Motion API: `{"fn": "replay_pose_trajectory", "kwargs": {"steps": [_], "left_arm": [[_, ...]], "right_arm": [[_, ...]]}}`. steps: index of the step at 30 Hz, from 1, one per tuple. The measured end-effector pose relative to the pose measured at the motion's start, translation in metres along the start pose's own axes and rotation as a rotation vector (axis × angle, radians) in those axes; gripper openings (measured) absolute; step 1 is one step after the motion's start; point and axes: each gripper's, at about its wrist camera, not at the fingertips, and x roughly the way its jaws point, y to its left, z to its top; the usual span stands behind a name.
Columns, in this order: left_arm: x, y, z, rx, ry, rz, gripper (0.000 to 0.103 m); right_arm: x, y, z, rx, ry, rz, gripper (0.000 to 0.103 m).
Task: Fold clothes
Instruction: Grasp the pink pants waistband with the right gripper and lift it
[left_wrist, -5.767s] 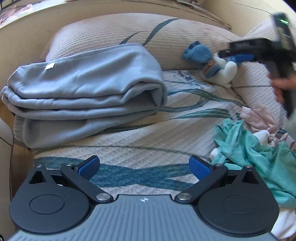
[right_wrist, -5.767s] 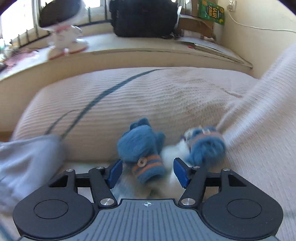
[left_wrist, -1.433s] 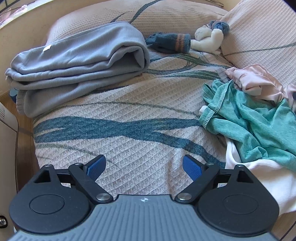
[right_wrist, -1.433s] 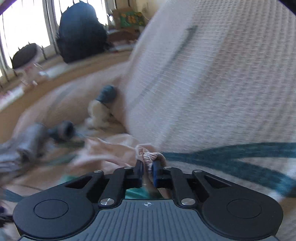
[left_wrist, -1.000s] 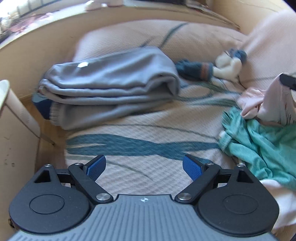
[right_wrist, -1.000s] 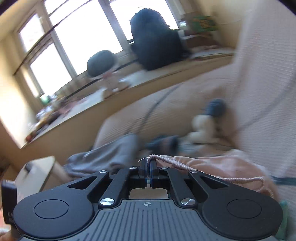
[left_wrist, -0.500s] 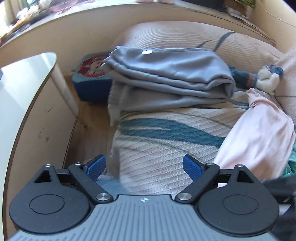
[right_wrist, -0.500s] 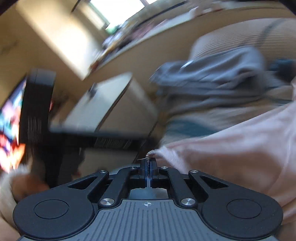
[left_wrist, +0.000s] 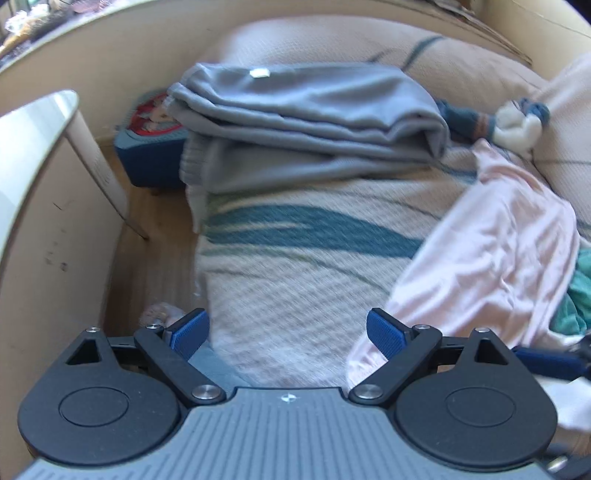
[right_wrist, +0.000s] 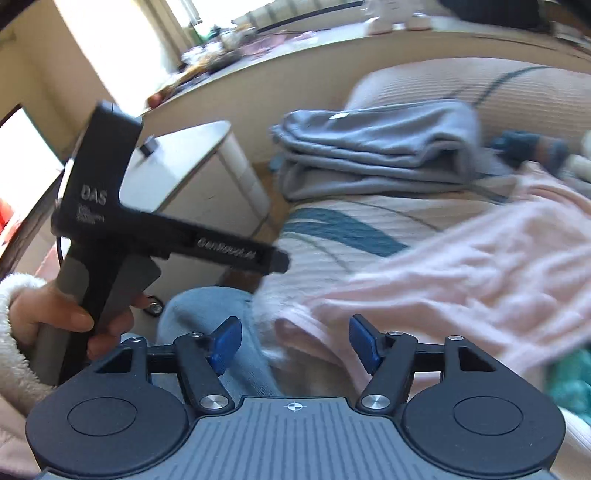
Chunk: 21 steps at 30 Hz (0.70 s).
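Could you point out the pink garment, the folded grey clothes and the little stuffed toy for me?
pink garment (left_wrist: 498, 240), left wrist view, on the middle of its spread cloth.
folded grey clothes (left_wrist: 314, 107), left wrist view, on the top fold.
stuffed toy (left_wrist: 517, 127), left wrist view, on its white body.

The bed (left_wrist: 295, 280), under a cream waffle cover with teal streaks, is carrying the folded grey garment (left_wrist: 306, 122) near the pillow (left_wrist: 332, 44); a pink garment (left_wrist: 491, 251) is sprawling over its right side; a teal garment (left_wrist: 580, 295) is peeking beyond; a blue-and-white soft toy (left_wrist: 517, 125) is lying by the pillow.
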Motion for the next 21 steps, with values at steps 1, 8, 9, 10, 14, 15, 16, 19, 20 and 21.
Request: {"fn": "replay_pose_trajectory", "kwargs": {"steps": [1,8,9,10,14,15,16,19,20,21], "left_arm": [[0.002,-0.002,-0.002,0.002,0.006,-0.004,0.093],[0.007,-0.009,-0.017,0.045,0.029,0.018,0.093],[0.007,-0.007,-0.017,0.048,0.029,0.023,0.093],[0.007,-0.005,-0.018,0.051,0.029,0.025,0.093],[0.010,-0.005,-0.022,0.094,0.040,0.047,0.093],[0.011,-0.008,-0.023,0.121,0.040,0.058,0.093],[0.011,-0.013,-0.025,0.151,0.038,0.074,0.092],[0.000,-0.019,-0.030,0.199,0.003,0.094,0.092],[-0.002,-0.017,-0.031,0.190,0.002,0.092,0.092],[-0.003,-0.014,-0.031,0.177,0.006,0.089,0.092]], "right_arm": [[-0.007,-0.004,-0.003,0.006,-0.001,-0.025,0.066],[0.001,-0.009,-0.030,-0.177,0.088,-0.230,0.065],[0.004,-0.002,-0.035,-0.248,0.097,-0.256,0.065],[0.008,0.005,-0.040,-0.321,0.103,-0.280,0.065],[0.027,0.027,-0.057,-0.594,0.094,-0.336,0.065],[0.034,0.028,-0.057,-0.620,0.105,-0.336,0.064],[0.041,0.027,-0.057,-0.628,0.130,-0.340,0.062],[0.052,0.021,-0.056,-0.621,0.185,-0.339,0.046],[0.049,0.019,-0.056,-0.618,0.185,-0.333,0.046],[0.047,0.019,-0.057,-0.618,0.184,-0.332,0.046]]}}
